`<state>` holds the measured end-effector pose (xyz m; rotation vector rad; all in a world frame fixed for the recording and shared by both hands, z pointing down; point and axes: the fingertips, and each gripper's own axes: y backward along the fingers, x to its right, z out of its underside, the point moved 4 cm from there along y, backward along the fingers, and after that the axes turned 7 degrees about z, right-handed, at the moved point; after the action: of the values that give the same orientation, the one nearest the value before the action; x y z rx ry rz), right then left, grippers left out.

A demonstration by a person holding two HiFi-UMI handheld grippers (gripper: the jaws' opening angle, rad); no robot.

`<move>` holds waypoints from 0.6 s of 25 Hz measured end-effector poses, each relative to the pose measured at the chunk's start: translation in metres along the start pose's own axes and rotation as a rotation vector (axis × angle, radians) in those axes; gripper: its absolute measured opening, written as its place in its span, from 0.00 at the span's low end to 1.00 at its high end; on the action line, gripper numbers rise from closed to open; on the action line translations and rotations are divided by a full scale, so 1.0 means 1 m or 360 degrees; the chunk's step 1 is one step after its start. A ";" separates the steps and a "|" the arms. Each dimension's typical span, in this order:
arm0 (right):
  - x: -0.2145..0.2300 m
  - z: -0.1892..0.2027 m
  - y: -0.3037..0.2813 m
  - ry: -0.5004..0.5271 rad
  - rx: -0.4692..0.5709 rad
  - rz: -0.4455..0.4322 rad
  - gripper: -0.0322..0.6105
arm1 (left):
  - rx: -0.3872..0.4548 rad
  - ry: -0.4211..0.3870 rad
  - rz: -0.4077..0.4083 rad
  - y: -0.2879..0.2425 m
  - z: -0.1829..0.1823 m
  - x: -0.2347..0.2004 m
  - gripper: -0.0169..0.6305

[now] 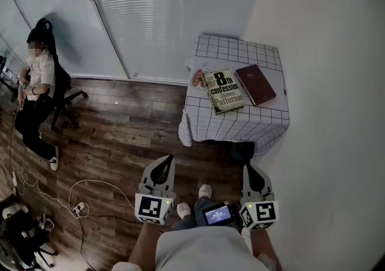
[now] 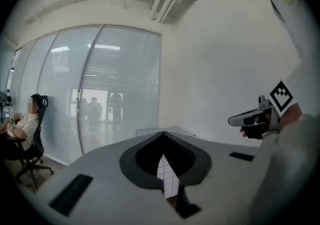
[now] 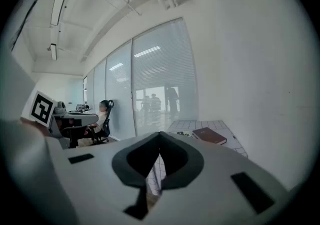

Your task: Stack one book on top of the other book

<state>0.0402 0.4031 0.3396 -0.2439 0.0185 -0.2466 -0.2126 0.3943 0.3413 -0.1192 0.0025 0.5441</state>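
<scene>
- Counter (image 1: 240,125), upper right of centre in head view: carries both books.
- Paperback (image 1: 224,91) and maroon book (image 1: 255,84) lie flat, side by side, unstacked.
- Left tongs (image 1: 163,170) and right tongs (image 1: 252,174), lower frame: clenched, empty, well apart from counter.
- Step: approach, likely. Next: open 1 pair, reach 1 book.

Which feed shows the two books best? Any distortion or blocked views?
Head view: sharp, evenly lit, the paperback and dark red book clear. Left gripper view: heavy fisheye, dark corners, the left gripper blocks the books. Right gripper view: same fisheye, dark red book small but visible.
</scene>
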 end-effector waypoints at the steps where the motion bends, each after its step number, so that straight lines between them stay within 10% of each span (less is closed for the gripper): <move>1: -0.005 0.002 0.004 0.0005 -0.0006 -0.0007 0.06 | 0.0006 0.0002 -0.0007 0.005 -0.004 0.002 0.04; 15: -0.035 -0.022 0.037 -0.0150 0.0252 -0.0065 0.06 | 0.0119 -0.0008 -0.0006 0.046 -0.022 0.015 0.04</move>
<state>0.0145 0.4412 0.3092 -0.0982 -0.0994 -0.2754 -0.2230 0.4383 0.3141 -0.0449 0.0177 0.5402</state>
